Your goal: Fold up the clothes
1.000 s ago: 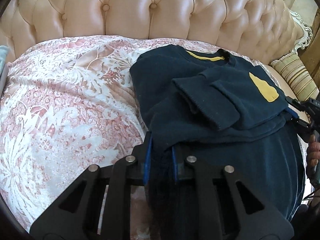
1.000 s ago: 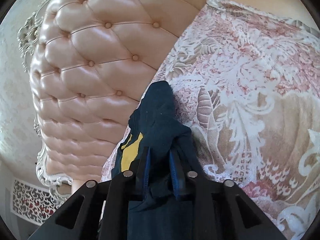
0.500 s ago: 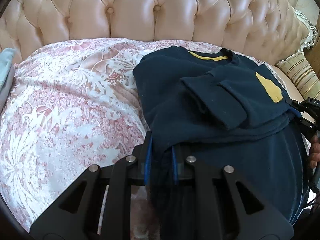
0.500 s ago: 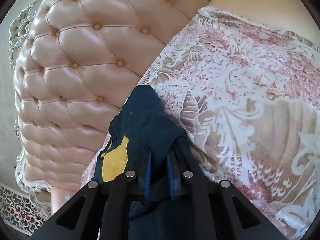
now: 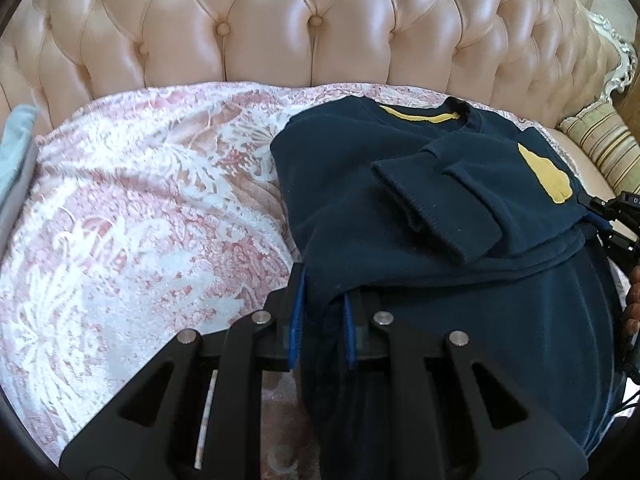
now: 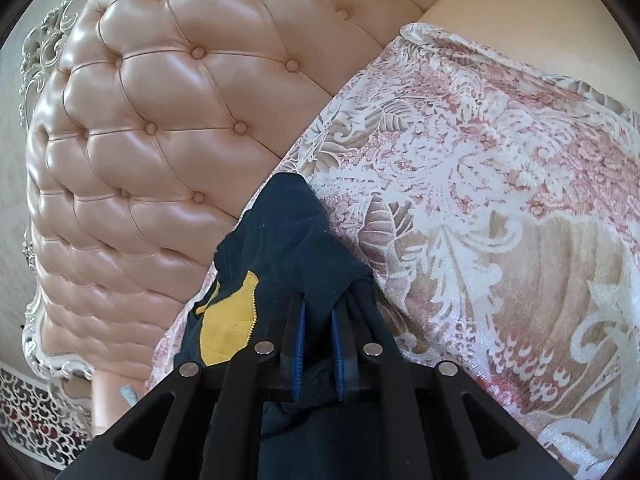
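Right now your left gripper [image 5: 322, 312] pinches the near edge of the navy sweater [image 5: 400, 216], its jaws easing open around the fabric. Your right gripper [image 6: 318, 330] is clamped on another edge. That sweater lies folded right of centre in the left view, on the pink patterned cover [image 5: 140, 220] below the tufted headboard [image 5: 280, 28].

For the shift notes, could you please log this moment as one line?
stage: mid-fold | left gripper: opening, sweater hem between pads | right gripper: shut on sweater | surface: bedspread
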Available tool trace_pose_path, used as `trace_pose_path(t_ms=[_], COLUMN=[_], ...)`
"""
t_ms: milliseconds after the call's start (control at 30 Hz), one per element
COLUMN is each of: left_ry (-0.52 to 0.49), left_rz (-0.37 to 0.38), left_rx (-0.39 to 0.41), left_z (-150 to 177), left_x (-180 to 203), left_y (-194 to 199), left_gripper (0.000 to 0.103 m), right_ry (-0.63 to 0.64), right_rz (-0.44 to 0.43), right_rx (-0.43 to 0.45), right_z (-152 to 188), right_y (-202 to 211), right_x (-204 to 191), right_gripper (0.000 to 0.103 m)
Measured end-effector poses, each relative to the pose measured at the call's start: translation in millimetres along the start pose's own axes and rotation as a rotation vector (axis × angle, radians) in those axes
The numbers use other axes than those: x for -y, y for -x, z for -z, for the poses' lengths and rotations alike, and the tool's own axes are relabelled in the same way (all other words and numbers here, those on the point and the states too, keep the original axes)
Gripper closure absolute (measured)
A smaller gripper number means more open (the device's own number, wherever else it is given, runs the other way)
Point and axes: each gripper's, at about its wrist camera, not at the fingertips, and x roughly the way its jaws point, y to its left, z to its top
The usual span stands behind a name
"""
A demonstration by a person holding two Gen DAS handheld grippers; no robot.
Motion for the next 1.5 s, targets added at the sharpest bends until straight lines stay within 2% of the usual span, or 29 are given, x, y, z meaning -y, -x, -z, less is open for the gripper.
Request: trace_pose_path(t_ms=[100,200,267,333,467,1167,1300,1333,1400,1467,1500], left_ry=[-0.018,-0.036,-0.067,-0.092,-0.118,-0.128,-0.139,-0.139,-0.133,-0.125,-0.122], left_rz=[-0.037,-0.064,-0.085,-0.105,-0.137,-0.151,-0.181,-0.191,-0.21,-0.225,-0.232], left_rx=[0.011,0.024,0.03,0.034,0.047,0.06,0.064,0.065,0.07,0.071,0.071], left_z=[1.8,4.0,4.9,5.8,7.0,9.4,10.2,10.5,12.1,14.7,16.3], left_x=[3.3,5.5,8.7,12.3,17.5,19.8,22.6,23.1,22.9,21.7,21.2], left_y=[1.9,4.8,5.8,6.6,8.6,5.6,7.1,7.7,10.6,14.9,17.6], left_gripper=[0.074,0.074,0.075,0.081,0.081,0.081,0.076,0.072,0.053,0.048,0.048], right_ry=[0.015,0.034,0.064,0.102,0.137,0.151,0.143,0.139,0.154,0.159,0.16], right_rz=[0.011,0.029,0.047,0.07,0.092,0.1,0.098,0.098,0.114,0.124,0.128], right_rx=[0.0,0.002,0.012,0.024,0.03,0.027,0.024,0.022,0.021,0.022,0.022], right_z=[1.1,1.8,3.0,5.3,6.4,6.2,6.2,6.2,6.9,8.6,9.5], right_y=[-1.2,-1.6,-1.3,-0.6,-1.0,-2.8,-2.7,-2.6,-1.3,1.2,2.5], right_x=[-1.0,-3.9,-7.7,-12.3,-15.6,-15.1,-14.4,-14.5,-18.1,-20.0,-20.7], right_gripper=[0.088,0.086,0.086,0.087,0.088,0.088,0.087,0.087,0.085,0.081,0.075])
